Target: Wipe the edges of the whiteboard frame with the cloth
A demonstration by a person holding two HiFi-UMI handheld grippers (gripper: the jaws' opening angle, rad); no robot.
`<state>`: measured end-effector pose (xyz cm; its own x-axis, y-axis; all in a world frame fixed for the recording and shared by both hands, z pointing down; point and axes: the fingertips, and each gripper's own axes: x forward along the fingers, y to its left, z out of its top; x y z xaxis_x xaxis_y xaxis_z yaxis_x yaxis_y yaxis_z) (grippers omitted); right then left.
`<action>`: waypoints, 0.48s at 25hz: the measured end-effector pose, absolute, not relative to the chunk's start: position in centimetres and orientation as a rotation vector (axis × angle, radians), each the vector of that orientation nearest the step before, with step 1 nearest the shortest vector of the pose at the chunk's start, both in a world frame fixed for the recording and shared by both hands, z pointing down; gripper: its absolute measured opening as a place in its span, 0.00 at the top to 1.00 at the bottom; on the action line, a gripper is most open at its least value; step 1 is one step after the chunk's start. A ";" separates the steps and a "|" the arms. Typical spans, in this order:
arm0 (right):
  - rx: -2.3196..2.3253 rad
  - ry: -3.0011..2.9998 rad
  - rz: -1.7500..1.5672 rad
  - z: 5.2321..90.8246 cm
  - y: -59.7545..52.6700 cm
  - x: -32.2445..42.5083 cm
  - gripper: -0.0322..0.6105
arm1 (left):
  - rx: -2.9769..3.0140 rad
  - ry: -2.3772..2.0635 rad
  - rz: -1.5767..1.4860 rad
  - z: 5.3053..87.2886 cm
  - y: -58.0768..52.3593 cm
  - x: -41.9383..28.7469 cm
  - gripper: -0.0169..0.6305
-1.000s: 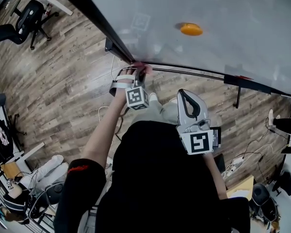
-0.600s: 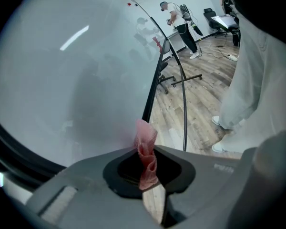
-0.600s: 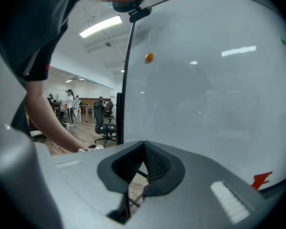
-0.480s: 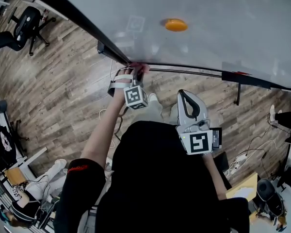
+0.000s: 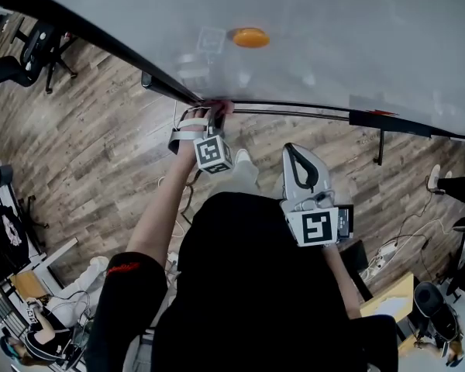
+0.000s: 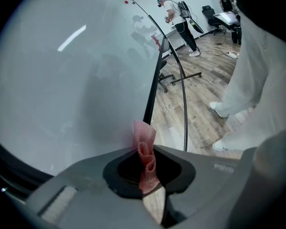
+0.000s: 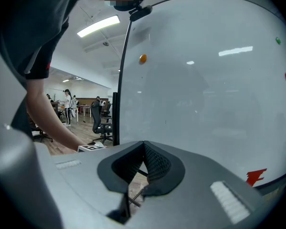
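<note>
A wood-plank floor [image 5: 101,146] spreads under a large white whiteboard [image 5: 333,37] that fills the top of the head view, with a black office chair [image 5: 39,41] standing at the far left. The board's black metal frame [image 5: 85,29] runs down its left edge and turns along the bottom. At that lower corner is the left gripper [image 5: 217,113], reached out on a bare arm. Its jaws are pinched tight on a crumpled pink cloth [image 6: 146,161], whose free end pokes up beside the frame's edge. Whether the cloth presses on the frame cannot be told. An orange oval magnet [image 5: 251,37] sticks to the board above. Further right, the right gripper [image 5: 298,149] is held near the person's body, well apart from the frame, with its jaws pressed together on nothing.
</note>
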<state>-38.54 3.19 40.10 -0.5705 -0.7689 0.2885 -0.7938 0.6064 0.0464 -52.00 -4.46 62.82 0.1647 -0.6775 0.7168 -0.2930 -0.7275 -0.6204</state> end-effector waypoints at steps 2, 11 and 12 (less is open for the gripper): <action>1.284 -2.550 0.134 40.1 3.1 -38.0 0.95 | -2.106 0.931 -1.593 62.8 -4.5 -52.1 0.91; 1.289 -2.539 0.128 40.0 3.2 -36.0 0.95 | -2.082 0.941 -1.630 62.8 -4.6 -51.8 0.91; 1.290 -2.536 0.128 40.0 3.3 -35.7 0.95 | -2.080 0.944 -1.635 62.7 -4.6 -51.8 0.91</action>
<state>-35.73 3.26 39.97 -0.5557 -0.7763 0.2976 -0.8023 0.5946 0.0530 -51.84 -4.56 62.70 0.1214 -0.6741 0.7286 -0.2935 -0.7255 -0.6224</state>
